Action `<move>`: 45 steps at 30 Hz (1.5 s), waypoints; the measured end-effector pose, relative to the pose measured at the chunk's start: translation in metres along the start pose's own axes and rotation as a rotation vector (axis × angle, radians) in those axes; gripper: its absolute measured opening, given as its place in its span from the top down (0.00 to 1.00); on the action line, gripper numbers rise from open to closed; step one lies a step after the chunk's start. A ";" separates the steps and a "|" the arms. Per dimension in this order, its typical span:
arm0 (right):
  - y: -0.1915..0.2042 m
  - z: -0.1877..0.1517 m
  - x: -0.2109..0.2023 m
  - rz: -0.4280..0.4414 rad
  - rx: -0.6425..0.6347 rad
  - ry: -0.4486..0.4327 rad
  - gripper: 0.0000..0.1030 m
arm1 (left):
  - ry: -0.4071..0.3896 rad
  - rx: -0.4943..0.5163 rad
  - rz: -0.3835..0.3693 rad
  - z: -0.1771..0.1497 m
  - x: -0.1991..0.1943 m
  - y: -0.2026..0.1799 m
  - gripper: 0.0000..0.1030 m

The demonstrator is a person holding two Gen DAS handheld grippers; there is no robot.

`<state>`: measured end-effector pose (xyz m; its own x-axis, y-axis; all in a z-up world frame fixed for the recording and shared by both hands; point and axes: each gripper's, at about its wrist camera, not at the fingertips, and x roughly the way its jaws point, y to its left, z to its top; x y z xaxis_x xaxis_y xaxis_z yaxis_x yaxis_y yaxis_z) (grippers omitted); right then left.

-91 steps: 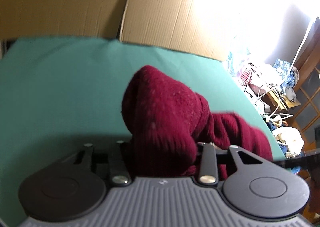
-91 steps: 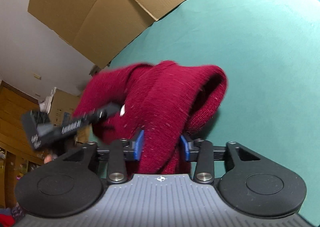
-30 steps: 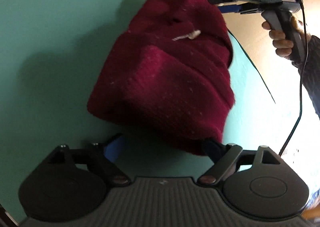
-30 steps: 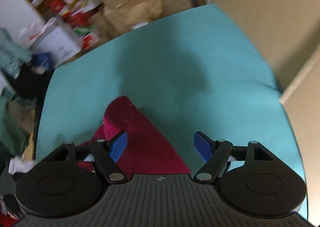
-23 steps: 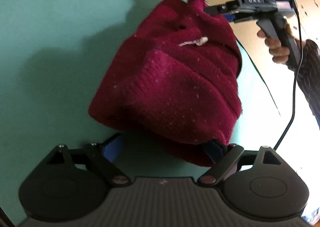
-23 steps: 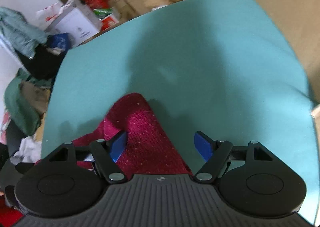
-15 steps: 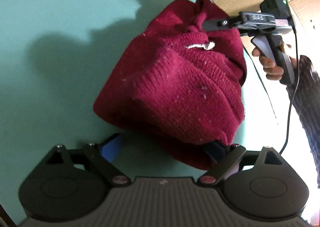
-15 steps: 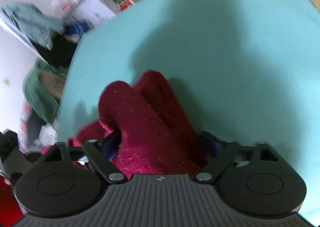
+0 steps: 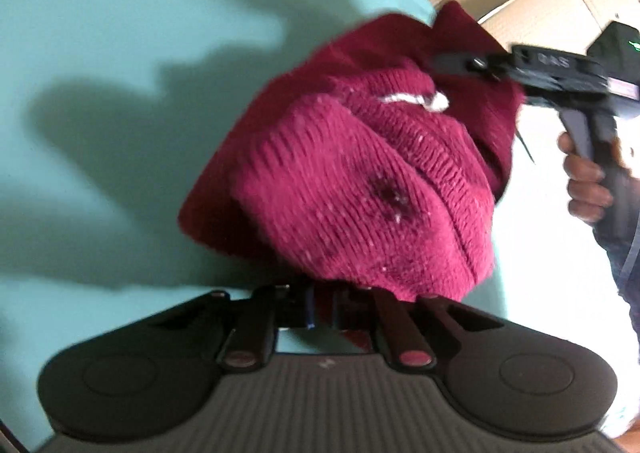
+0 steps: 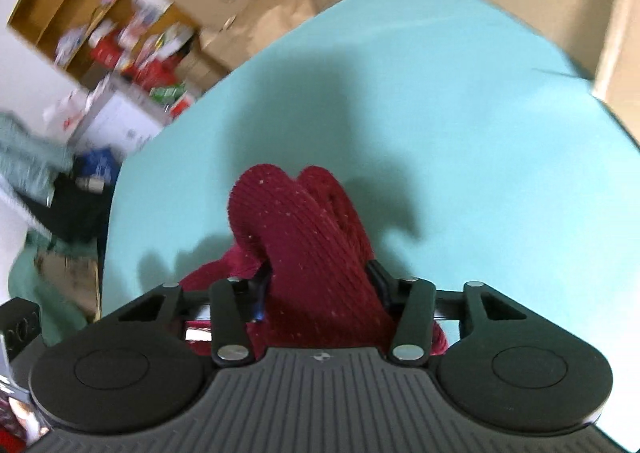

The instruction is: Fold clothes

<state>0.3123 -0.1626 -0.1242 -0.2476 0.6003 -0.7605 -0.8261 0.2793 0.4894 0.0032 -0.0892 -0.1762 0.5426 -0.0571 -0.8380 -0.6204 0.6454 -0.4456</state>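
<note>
Maroon knit sweater [image 9: 352,189] hangs bunched above the teal surface [image 9: 100,53], left hand-held gripper [image 9: 322,305] clamped on its near edge; right hand-held gripper [image 10: 316,293] is closing around a thick fold [image 10: 304,237]; such bulk could slip free.

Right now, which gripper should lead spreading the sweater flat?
Right, tentatively. The right gripper is closing on a thick fold of the sweater; the left gripper is pinched on its near edge, better as anchor.

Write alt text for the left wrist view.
A bunched dark red knit sweater fills the middle, its near edge pinched in the shut left tool over a teal table. At upper right, the right tool grips the sweater's far end, held by a hand.
</note>
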 end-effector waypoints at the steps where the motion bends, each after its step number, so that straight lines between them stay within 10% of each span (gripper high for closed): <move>1: -0.007 -0.003 -0.007 0.000 0.027 -0.019 0.54 | -0.013 0.023 0.008 0.009 0.000 0.001 0.99; 14: -0.071 -0.020 -0.023 -0.119 0.325 -0.316 0.58 | -0.125 0.321 0.078 0.187 0.056 0.025 0.98; 21: -0.064 -0.036 -0.030 -0.222 0.330 -0.461 0.50 | -0.149 0.520 0.032 0.194 0.043 0.036 0.92; 25: -0.042 -0.046 -0.062 -0.286 0.244 -0.534 0.27 | -0.249 0.639 0.018 0.189 0.012 0.038 0.46; 30: -0.045 -0.036 -0.045 -0.284 0.272 -0.512 0.30 | -0.306 0.710 -0.088 0.225 0.019 0.005 0.13; 32: -0.044 -0.031 -0.030 -0.283 0.283 -0.487 0.47 | -0.263 0.713 -0.080 0.234 0.035 -0.004 0.27; 34: -0.036 -0.030 -0.027 -0.361 0.261 -0.484 0.81 | -0.187 0.692 -0.071 0.241 0.053 -0.007 0.84; 45: -0.024 -0.003 -0.037 -0.416 0.197 -0.603 0.84 | -0.426 0.666 -0.043 0.245 0.008 0.007 0.87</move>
<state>0.3396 -0.1934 -0.1093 0.4313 0.7059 -0.5619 -0.6711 0.6672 0.3231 0.1420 0.1018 -0.1091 0.8122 0.1173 -0.5714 -0.1973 0.9771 -0.0798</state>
